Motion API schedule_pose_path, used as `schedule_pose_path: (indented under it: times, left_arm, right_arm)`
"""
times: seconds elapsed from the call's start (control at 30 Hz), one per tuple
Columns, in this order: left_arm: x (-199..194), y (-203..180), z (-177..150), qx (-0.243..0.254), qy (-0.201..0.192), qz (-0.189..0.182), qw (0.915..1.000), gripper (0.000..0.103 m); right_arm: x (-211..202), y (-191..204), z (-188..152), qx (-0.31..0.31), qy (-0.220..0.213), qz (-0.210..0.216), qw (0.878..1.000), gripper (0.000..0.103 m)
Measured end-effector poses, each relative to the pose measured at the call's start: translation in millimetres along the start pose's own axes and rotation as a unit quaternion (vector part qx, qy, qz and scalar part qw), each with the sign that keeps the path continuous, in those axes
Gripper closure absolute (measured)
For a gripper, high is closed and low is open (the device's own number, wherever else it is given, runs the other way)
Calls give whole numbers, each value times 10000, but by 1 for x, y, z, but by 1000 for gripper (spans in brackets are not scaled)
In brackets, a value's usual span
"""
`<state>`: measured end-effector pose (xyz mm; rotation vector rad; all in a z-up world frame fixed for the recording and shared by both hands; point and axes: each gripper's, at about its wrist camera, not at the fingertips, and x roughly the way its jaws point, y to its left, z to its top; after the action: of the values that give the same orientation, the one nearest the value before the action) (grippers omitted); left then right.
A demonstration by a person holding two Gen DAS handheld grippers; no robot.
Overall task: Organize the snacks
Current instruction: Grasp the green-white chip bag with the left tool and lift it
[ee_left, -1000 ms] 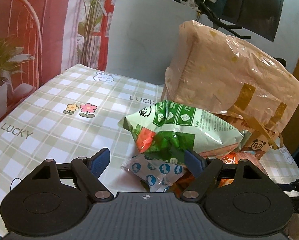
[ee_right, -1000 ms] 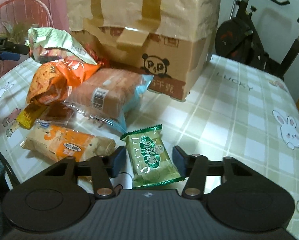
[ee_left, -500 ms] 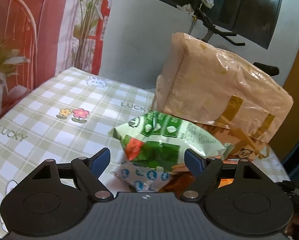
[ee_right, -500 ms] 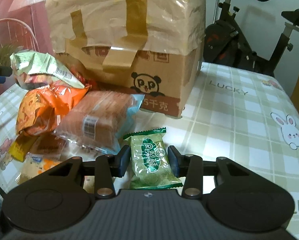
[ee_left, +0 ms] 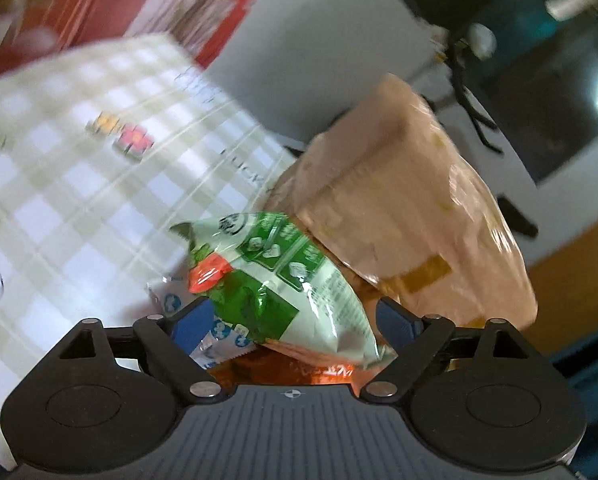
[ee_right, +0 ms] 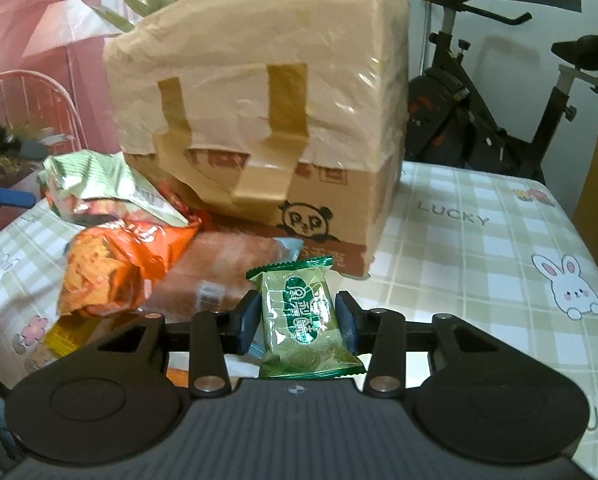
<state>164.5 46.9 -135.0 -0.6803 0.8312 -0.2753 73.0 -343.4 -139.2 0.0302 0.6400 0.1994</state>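
My right gripper (ee_right: pixel 297 322) is shut on a small green snack packet (ee_right: pixel 305 318) and holds it above the table, in front of the taped cardboard box (ee_right: pixel 267 120). My left gripper (ee_left: pixel 295 320) is open, its blue pads on either side of a green and white chip bag (ee_left: pixel 275 280) without touching it. That bag lies on a pile next to the box (ee_left: pixel 411 216), over a blue-dotted white packet (ee_left: pixel 219 332) and an orange bag (ee_left: pixel 299 372). The left wrist view is tilted and blurred.
In the right wrist view the pile holds the green and white bag (ee_right: pixel 107 184), an orange chip bag (ee_right: pixel 115 264) and a wrapped bread loaf (ee_right: pixel 227 276). The checked tablecloth (ee_right: pixel 479 264) stretches right. An exercise bike (ee_right: pixel 499 92) stands behind the table.
My right gripper closed on the green packet and lifted it. My left gripper moved in toward the green and white bag and tilted; its jaws stay open.
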Motion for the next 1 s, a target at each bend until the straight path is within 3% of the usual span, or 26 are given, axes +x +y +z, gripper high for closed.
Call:
schedule_pose_path:
  times: [0.13,0.43,0.6,0.67,0.7,0.77,1.0]
  left_arm:
    - [15,6,1,-633,118,-31,9979,13]
    - [37,4,9,-984,-251,317,9943,6]
    - [54,1,9,-586,-240,673,9957,6]
    - [57,2,9,-477,-212,612,9968,9]
    - [56,2,8,-405,-230,573,9973,19]
    - [49,-1,10,-138,-206,465,9986,23]
    - [4,-16,8,887,-445,214,9948,26]
  right_arm:
    - [0,4,3,-41,-56,70,10000,60]
    - [0,7,2,-13,-50,91,9999,60]
    - [1,7,1,15,-37,81,10000,60]
    - [0,7,2,25,-46,78,10000,60]
    - [0,7,2,22,-55,79,10000,60]
    - [-2,8,3,5,-78,75,9999,60]
    - [-11,9,9,-29,-213,48,9998,60]
